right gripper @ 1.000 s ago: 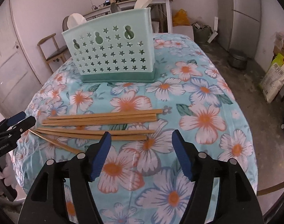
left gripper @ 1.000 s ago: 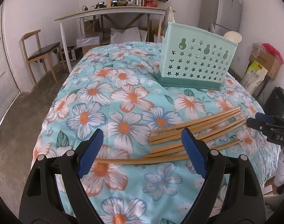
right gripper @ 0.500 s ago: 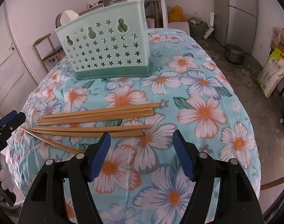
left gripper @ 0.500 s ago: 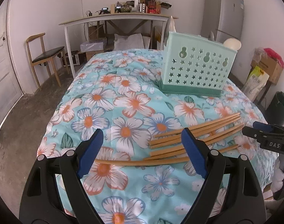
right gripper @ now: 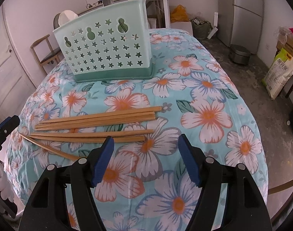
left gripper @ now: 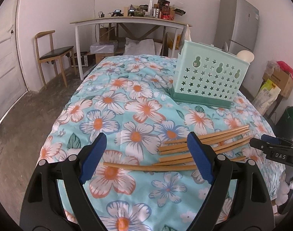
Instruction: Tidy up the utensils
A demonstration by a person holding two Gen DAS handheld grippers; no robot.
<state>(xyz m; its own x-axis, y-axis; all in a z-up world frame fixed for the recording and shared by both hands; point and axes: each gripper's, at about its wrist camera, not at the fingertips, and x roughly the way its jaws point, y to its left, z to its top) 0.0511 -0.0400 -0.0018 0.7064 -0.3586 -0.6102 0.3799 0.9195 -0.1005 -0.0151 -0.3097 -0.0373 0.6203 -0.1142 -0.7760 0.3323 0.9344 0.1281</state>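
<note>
From the left wrist view, a wooden chair point(left gripper: 50, 57) stands at the far left by the wall, and a long desk point(left gripper: 127, 22) loaded with clutter runs across the back of the room. In front lies the bench point(left gripper: 108, 104), draped in a turquoise cloth with orange-centred flowers. The left gripper point(left gripper: 146, 152) hovers over its near edge with its fingers point(left gripper: 93, 157) released and spread wide, nothing between the blue pads. A single wooden chopstick point(left gripper: 146, 167) lies crosswise just beyond the fingertips; the remaining chopsticks point(left gripper: 208, 140) lie in a loose fan to its right, partly hidden behind the right-hand finger. Farther back and to the right stands the mint-green utensil caddy point(left gripper: 210, 77), upright, pierced with star holes, with pale spoon-like handles rising out of its top. At the right edge the right gripper point(left gripper: 277, 150) reaches into frame, and a grey refrigerator point(left gripper: 237, 23) stands against the back wall.

From the right wrist view, the chopsticks point(right gripper: 96, 119) lie left of centre, roughly parallel, with one angled stick point(right gripper: 50, 148) at the near left. The caddy point(right gripper: 106, 50) stands well behind them. The right gripper point(right gripper: 146, 157) hangs above bare cloth just right of the sticks, its fingers point(right gripper: 104, 159) apart and empty.
</note>
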